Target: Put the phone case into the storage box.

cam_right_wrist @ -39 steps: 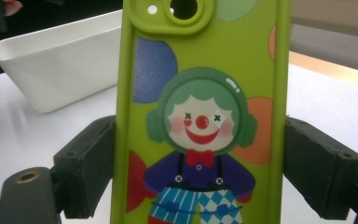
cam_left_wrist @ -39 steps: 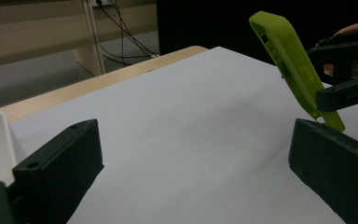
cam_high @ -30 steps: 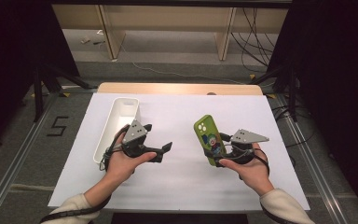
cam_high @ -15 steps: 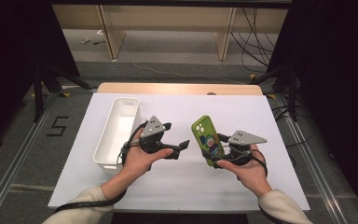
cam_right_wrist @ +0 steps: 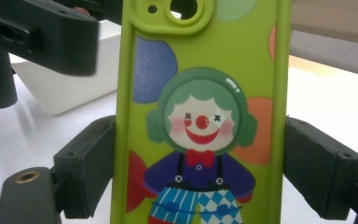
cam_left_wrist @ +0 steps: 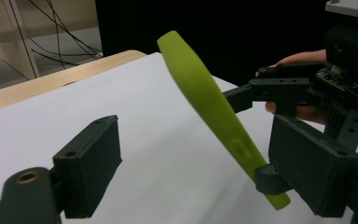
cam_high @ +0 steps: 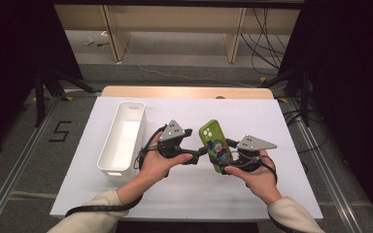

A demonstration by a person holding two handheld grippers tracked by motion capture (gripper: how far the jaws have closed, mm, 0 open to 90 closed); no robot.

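Observation:
A green phone case [cam_high: 214, 141] printed with a clown stands tilted above the white table, and my right gripper [cam_high: 222, 162] is shut on its two long edges. In the right gripper view the case [cam_right_wrist: 200, 93] spans the gap from one jaw to the other. My left gripper [cam_high: 198, 154] has come up against the case's left side. In the left gripper view the case [cam_left_wrist: 205, 102] is edge-on between my open left gripper's [cam_left_wrist: 203, 144] jaws, close to the right jaw and far from the left one. These jaws have just been closing.
A long white bin [cam_high: 122, 138] lies on the white sheet [cam_high: 281, 121] left of my left hand; its wall [cam_right_wrist: 70, 88] also appears in the right gripper view. A wooden table edge [cam_high: 184, 91] runs along the back. Dark stands and cables are beyond it.
My left hand has moved right, from beside the white bin up to the phone case, and its jaws have narrowed. The right gripper and the case have stayed put.

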